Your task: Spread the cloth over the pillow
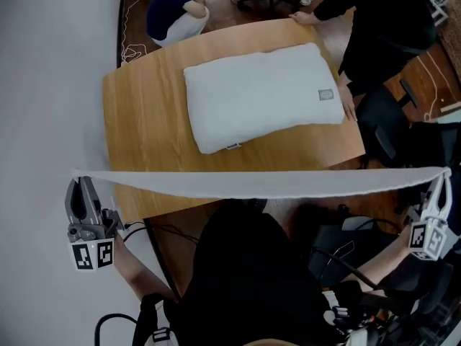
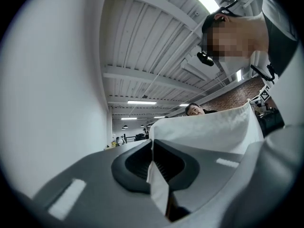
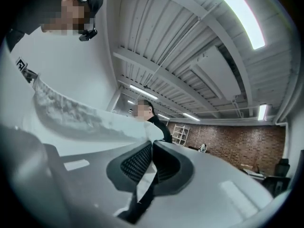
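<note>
A white cloth (image 1: 259,184) was held stretched out in a long, slightly sagging band between the two grippers. In the head view it crossed the near edge of the wooden worktop (image 1: 144,128).

Its left end was pinched by the left gripper (image 1: 78,182), whose jaws were pressed together on the fabric. In the left gripper view a fold of the cloth was squeezed between the dark pads (image 2: 135,163) and hung out below them, while the rest of the sheet rose to the right.

The right end was pinched in the same way by the right gripper (image 1: 441,177). In the right gripper view its jaws were closed on a corner of the cloth, and the fabric ran off to the left of them.

The white pillow (image 1: 263,96) lay flat and uncovered on the worktop, set a little askew and well apart from the cloth. A small grey label (image 1: 325,95) was seen near its right end.

A person in black (image 1: 389,27) was at the far right of the worktop, with one hand (image 1: 347,103) just beside the pillow's right end. A second person in blue (image 1: 173,9) was seen beyond the far edge.
</note>
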### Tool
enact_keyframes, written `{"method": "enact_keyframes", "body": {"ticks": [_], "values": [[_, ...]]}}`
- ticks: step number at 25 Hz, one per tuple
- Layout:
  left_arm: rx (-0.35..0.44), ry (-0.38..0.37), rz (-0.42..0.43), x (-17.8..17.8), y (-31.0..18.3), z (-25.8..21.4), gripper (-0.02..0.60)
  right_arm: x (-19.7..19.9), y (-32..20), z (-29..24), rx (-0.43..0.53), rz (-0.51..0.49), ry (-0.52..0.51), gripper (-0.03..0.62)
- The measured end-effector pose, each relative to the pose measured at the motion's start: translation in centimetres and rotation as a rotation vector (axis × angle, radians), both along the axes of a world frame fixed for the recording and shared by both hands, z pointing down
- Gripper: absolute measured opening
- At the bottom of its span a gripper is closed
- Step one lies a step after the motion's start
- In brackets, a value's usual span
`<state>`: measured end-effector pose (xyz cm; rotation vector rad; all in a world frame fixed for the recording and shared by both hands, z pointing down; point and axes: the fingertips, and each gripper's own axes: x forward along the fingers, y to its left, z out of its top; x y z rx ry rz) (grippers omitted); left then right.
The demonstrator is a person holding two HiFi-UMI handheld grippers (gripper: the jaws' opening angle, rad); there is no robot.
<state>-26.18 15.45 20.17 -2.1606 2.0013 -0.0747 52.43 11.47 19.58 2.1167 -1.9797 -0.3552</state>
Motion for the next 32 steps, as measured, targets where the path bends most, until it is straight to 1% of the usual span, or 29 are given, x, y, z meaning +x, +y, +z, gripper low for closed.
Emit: {"method": "enact_keyframes", "body": {"ticks": [3,5,8,12,14,16,18,20,23,26,29,32], "values": [[-0.037,0.04,0.007,-1.3,-1.6,2.6,0.009,-0.6,-1.3,2.3,-0.048,0.032,0.007,0.011],[-0.039,0.067,0.039,-1.9,-3.4,4.4,0.009,-1.1,-1.6,3.2,-0.076,0.073,0.033,0.011],[-0.03,0.105,0.098,-1.6,-6.9,6.3,0.009,-0.9,-2.3,2.8,-0.084,0.135,0.079,0.011],[-0.105,0.158,0.115,-2.0,-8.2,9.5,0.009,-0.8,-4.4,4.2,-0.169,0.199,0.172,0.011],[-0.118,0.168,0.126,-1.6,-9.3,9.8,0.009,-0.8,-6.4,3.3,-0.176,0.227,0.22,0.011],[-0.112,0.157,0.128,-1.8,-10.8,9.2,0.009,-1.2,-9.1,2.9,-0.169,0.232,0.245,0.011],[-0.088,0.148,0.114,-2.7,-13.0,8.6,0.009,-2.1,-12.3,3.1,-0.148,0.217,0.272,0.011],[-0.07,0.162,0.089,-3.0,-15.5,9.1,0.009,-2.8,-15.7,3.5,-0.132,0.195,0.315,0.011],[-0.093,0.189,0.049,-3.0,-19.3,10.9,0.009,-2.8,-21.4,5.6,-0.153,0.152,0.381,0.011],[-0.119,0.188,0.017,-3.3,-23.5,12.6,0.009,-3.3,-28.2,8.4,-0.185,0.087,0.43,0.011],[-0.156,0.182,-0.012,-3.0,-27.1,14.3,0.009,-3.8,-34.2,11.1,-0.208,0.027,0.426,0.011],[-0.164,0.193,-0.033,-2.5,-29.8,14.6,0.009,-3.9,-39.0,12.6,-0.216,-0.051,0.409,0.011]]}}
